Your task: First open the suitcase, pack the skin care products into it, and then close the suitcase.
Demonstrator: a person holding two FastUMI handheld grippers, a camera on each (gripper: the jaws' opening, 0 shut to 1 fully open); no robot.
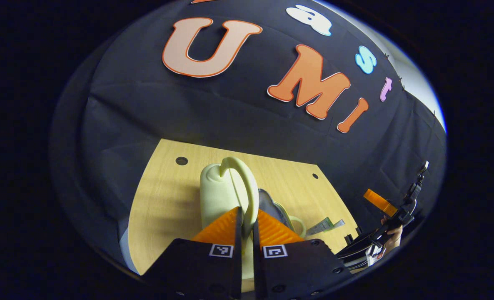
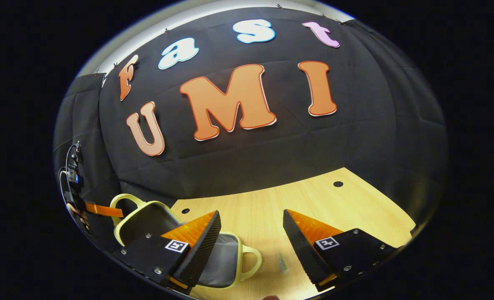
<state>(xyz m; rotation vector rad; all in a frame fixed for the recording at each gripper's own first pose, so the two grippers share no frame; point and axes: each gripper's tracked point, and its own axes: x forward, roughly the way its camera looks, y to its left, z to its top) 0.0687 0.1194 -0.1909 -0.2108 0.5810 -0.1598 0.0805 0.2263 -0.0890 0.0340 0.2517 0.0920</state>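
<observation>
Suitcase sits on the desk, small, pale yellow-green, smooth hard shell with rounded corners. In the left gripper view its lid stands raised on edge, with a curved handle of the same colour arching over the top edge. Behind the lid, grey lining of the lower half shows, rimmed in the same pale colour, with a second loop handle at the near side. In the right gripper view the suitcase lies open at lower left: dark grey inside, pale rim, one loop handle toward the wall and one toward the near side.

Left gripper: jaws nearly together, a slim gap between them, closed around the curved handle at the lid's edge; both ridged pads appear to press on it. Finger faces are ribbed; square markers sit on the black bodies.

Right gripper: jaws wide apart, nothing between them but bare desk. Inner faces finely ridged. It hangs over the desk just beside the suitcase's open half, its left finger overlapping the lining in view.

Desk is light wood-grain laminate with round holes. A flat, pale, tube-like skin care item lies on the desk beside the suitcase; detail too small to tell. A small greenish object lies between the right fingers' bases, unclear. The other gripper, held in a hand, shows at the right edge of the left gripper view.
</observation>
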